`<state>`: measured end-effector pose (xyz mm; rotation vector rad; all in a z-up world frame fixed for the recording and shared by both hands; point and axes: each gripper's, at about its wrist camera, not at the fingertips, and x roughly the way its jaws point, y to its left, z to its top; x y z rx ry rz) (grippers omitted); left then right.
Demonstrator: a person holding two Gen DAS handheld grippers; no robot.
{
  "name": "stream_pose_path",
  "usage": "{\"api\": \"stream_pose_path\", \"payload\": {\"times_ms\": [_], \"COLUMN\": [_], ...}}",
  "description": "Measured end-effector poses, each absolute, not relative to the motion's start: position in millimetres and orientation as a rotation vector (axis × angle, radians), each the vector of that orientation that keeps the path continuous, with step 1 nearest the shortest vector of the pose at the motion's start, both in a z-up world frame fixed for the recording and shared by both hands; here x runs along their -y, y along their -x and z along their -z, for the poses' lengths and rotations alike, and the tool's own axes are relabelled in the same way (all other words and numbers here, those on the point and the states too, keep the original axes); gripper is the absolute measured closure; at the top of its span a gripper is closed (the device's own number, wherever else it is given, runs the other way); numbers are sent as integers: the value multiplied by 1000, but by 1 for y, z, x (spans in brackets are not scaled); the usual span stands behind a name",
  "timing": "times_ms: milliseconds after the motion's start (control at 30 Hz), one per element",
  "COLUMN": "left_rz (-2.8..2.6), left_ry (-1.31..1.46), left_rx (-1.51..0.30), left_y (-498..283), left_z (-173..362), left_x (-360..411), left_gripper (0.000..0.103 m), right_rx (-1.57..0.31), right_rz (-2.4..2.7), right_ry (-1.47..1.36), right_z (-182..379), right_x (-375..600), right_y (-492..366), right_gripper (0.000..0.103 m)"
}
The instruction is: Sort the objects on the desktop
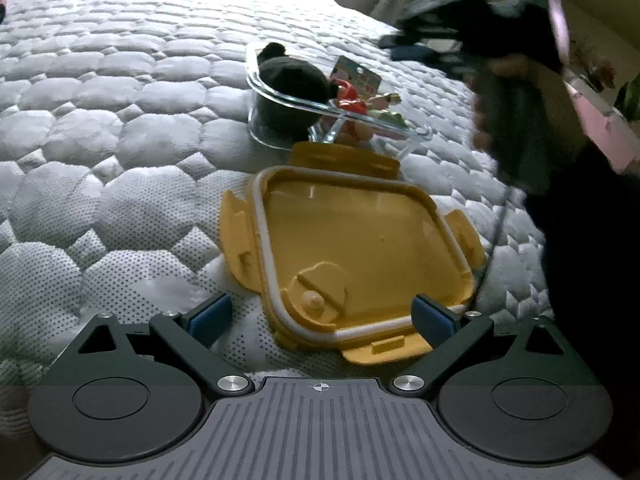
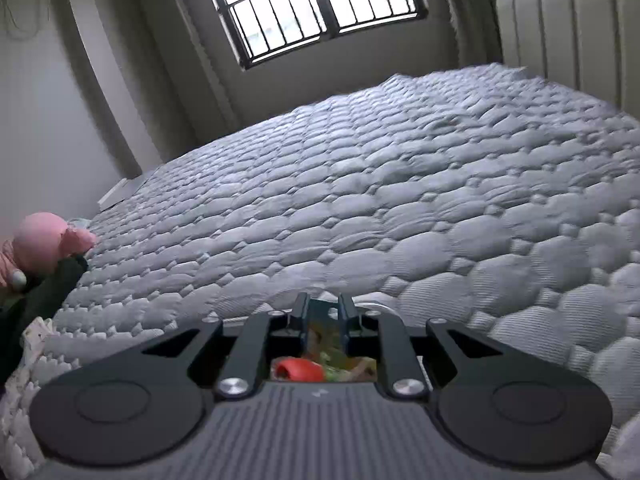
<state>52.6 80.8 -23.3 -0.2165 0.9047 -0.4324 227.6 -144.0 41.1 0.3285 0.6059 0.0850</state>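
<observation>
A yellow container lid (image 1: 360, 248) lies upside down on the quilted mattress (image 1: 120, 120). Behind it stands a clear glass container (image 1: 264, 128) holding a black plush item (image 1: 292, 76), a red toy (image 1: 350, 98) and a colourful card (image 1: 358, 74). My left gripper (image 1: 322, 312) is open, its blue pads either side of the lid's near edge. My right gripper (image 1: 404, 46) shows blurred, raised above and right of the container. In the right wrist view its fingers (image 2: 324, 316) stand close together; coloured items show below them, and I cannot tell whether they grip anything.
The mattress (image 2: 400, 200) stretches wide in both views. A window with bars (image 2: 320, 4) and a padded headboard (image 2: 568, 32) are beyond it. A pink object (image 2: 44, 244) lies at the left edge.
</observation>
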Motion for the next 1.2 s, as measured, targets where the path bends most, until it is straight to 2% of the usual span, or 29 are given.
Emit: {"api": "stream_pose_path", "payload": {"times_ms": [200, 367, 500, 800, 1033, 1200], "left_rz": [406, 409, 424, 417, 430, 424], "left_ry": [229, 239, 230, 232, 224, 222], "left_rx": [-903, -907, -908, -902, -905, -905], "left_y": [-52, -55, -56, -53, -53, -52], "left_z": [23, 25, 25, 24, 25, 25], "left_x": [-90, -91, -86, -89, -85, -86], "left_gripper": [4, 4, 4, 4, 4, 4], "right_rx": [-631, -733, -819, -825, -639, -738], "right_rz": [0, -84, -120, -107, -52, -94], "right_ry": [-206, -382, -384, -258, -247, -264], "right_z": [-26, -18, -7, -7, -36, -24], "right_x": [128, 148, 142, 130, 135, 130], "right_y": [-267, -265, -254, -262, -254, -290], "right_gripper": [85, 86, 86, 87, 86, 86]}}
